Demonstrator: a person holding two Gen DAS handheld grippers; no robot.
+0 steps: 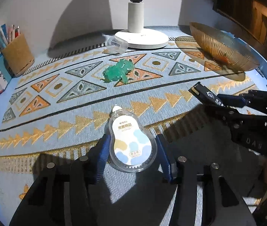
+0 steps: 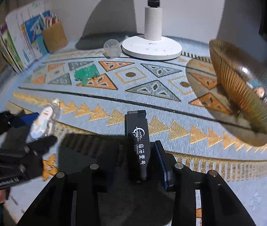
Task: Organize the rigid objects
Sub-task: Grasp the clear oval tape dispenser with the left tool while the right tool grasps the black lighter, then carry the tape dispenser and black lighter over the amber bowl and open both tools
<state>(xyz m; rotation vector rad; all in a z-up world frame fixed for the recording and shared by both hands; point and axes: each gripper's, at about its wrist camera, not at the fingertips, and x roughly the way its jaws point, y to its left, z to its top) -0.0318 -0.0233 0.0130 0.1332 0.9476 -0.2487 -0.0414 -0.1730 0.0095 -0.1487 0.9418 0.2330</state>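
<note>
Going left to right, with the bowl (image 1: pixel 222 47) as the landmark. Your left gripper (image 1: pixel 132 150) is clamping the tape dispenser (image 1: pixel 130 143) by its wide body, nozzle pointing up and away toward the lamp base (image 1: pixel 142 37). That hand is sitting well to the left of the bowl, so it's looking like the longer trip.

Your right gripper (image 2: pixel 143 160) is carrying the black lighter (image 2: pixel 138 143), long axis running straight out along the fingers. The right pad (image 2: pixel 161 162) is looking slightly off its side, so I can't tell if it's pinching firmly or just cradling. In that view the bowl is lying just up and to the right of the lighter tip, so I'm guessing the right hand drops first.

The green toy (image 1: pixel 119 71) is still lying on the mat, left of the bowl, nearer your left hand.
</note>
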